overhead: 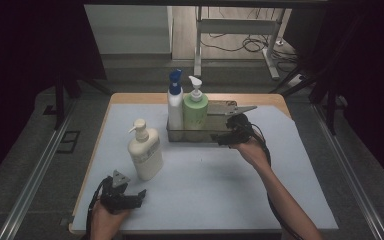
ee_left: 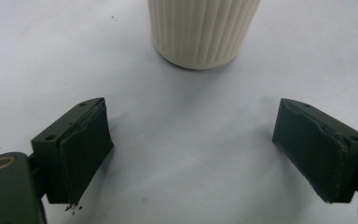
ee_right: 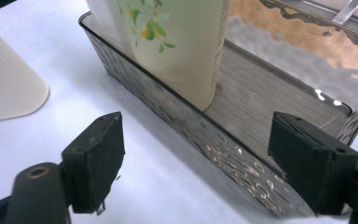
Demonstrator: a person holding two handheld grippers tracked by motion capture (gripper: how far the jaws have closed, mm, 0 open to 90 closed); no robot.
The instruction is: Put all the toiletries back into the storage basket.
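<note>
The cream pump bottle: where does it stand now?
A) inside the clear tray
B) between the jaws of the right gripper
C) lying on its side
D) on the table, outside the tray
D: the cream pump bottle stands upright on the table, left of the clear tray, which holds two other bottles.

Layout on the table point(overhead: 305, 200). A clear tray point(overhead: 220, 134) stands at the centre rear; in its left end two pump bottles stand upright, the spray-top bottle point(overhead: 175, 102) leftmost, the round pump bottle point(overhead: 195, 107) touching it on its right. The tray's right part is bare. A third pump bottle point(overhead: 145, 150) stands outside the tray, before and left of it. The right gripper point(overhead: 227, 137) is at the tray's front right wall; the left gripper point(overhead: 139, 196) lies near the front edge, just before the third bottle.
</note>
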